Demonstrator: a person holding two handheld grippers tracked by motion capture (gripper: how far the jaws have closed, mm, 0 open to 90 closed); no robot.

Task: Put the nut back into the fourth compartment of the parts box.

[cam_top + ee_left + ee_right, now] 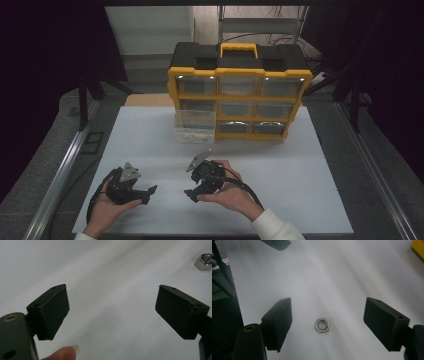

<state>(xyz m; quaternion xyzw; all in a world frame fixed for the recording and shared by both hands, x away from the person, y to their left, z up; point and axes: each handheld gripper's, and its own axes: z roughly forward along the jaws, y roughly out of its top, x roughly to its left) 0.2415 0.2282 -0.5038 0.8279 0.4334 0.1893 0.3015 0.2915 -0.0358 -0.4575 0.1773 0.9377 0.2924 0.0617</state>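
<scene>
Jaws of the right gripper (328, 322) stand wide apart with the small silver hexagonal steel nut (323, 325) lying flat on the white counter (280, 170) between them, touched by neither pad. The left gripper (112, 312) is also spread wide over bare counter, holding nothing; the same nut shows at the upper right edge of its view (203, 262).

To take the nut well, the right gripper should sink until the pads flank the nut's thin sides, stay centred, and close on two opposite flats rather than corners — a low, flat piece like this slips out easily.

In the high view the nut is hidden beneath the right gripper (196, 192). The yellow-and-black drawer organiser (240, 95) has one clear plastic drawer (195, 126) pulled out — its contents are too dim to make out.
</scene>
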